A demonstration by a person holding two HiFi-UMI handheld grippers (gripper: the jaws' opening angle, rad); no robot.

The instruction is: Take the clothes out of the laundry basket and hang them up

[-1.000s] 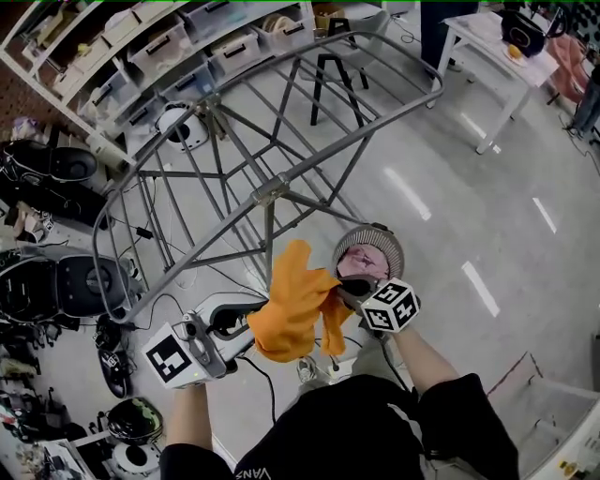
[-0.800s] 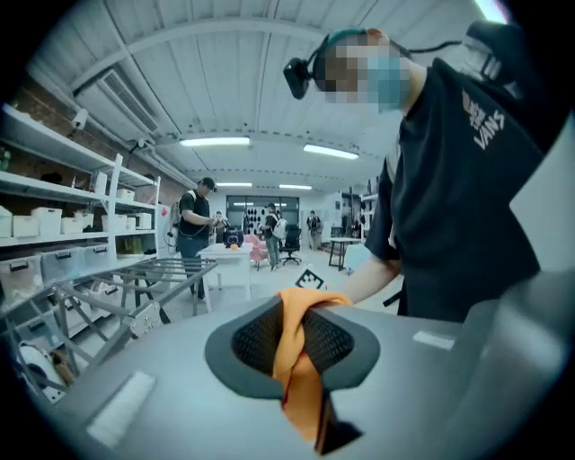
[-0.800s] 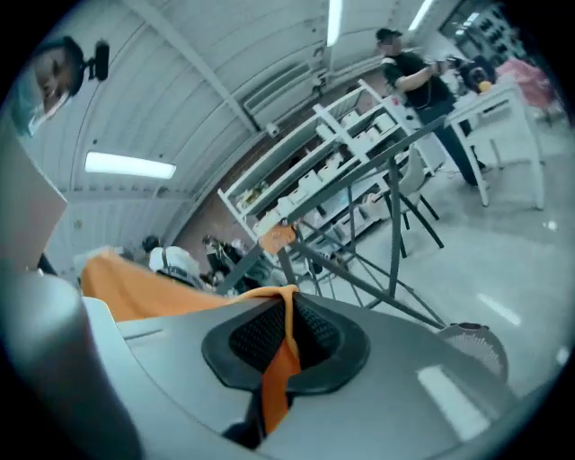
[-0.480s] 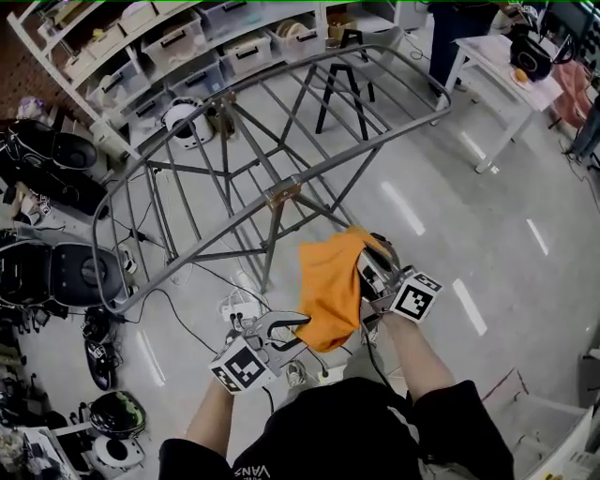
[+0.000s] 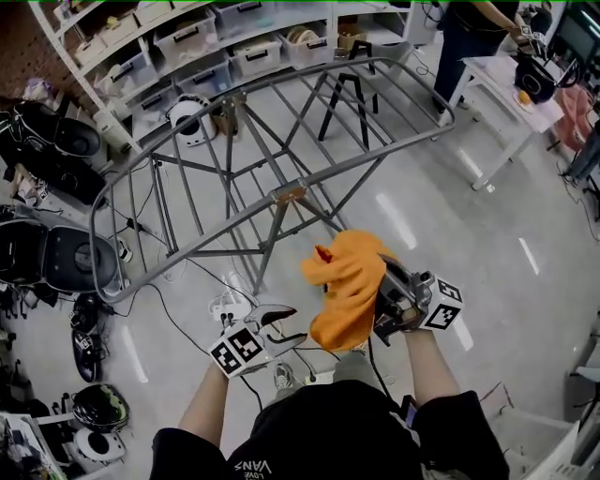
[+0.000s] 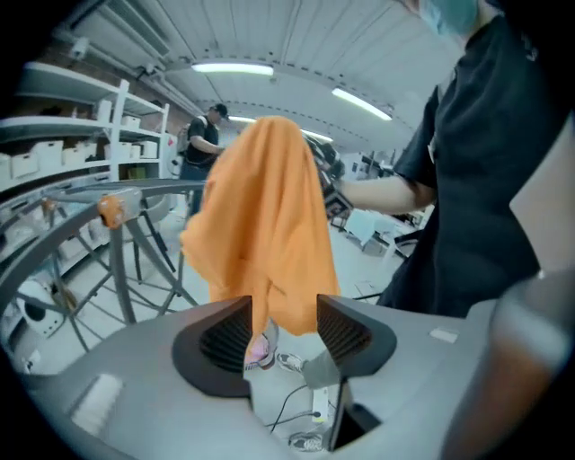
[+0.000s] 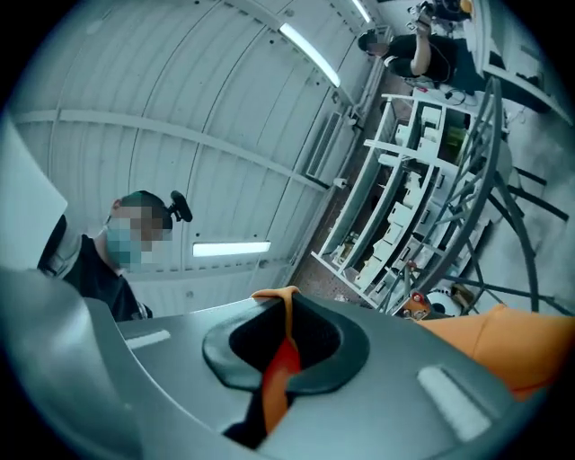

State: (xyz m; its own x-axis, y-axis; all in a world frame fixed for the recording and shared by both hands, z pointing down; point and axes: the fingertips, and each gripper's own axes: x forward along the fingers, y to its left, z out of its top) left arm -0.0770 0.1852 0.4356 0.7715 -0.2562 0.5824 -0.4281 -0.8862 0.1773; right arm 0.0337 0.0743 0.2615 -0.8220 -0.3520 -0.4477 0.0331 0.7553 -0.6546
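Note:
An orange cloth (image 5: 349, 286) hangs bunched in front of me, just short of the grey metal drying rack (image 5: 281, 141). My right gripper (image 5: 386, 289) is shut on its upper edge, and a fold of the cloth (image 7: 280, 355) shows pinched between the jaws. My left gripper (image 5: 289, 323) sits lower and to the left. Its jaws have just been opening and stand apart, clear of the cloth. In the left gripper view the cloth (image 6: 265, 225) hangs beyond the open left gripper (image 6: 283, 316), its lower tip dipping between the pads without touching them. The laundry basket is hidden.
Shelves with storage bins (image 5: 187, 47) line the back wall. Dark helmets and gear (image 5: 47, 262) crowd the floor at the left. A power strip with cables (image 5: 225, 305) lies by the rack's foot. At the right, a person (image 5: 469, 28) stands by a white table (image 5: 506, 89).
The left gripper has let go of the orange cloth, sunk and opened. The right gripper has risen with the cloth and now holds it alone.

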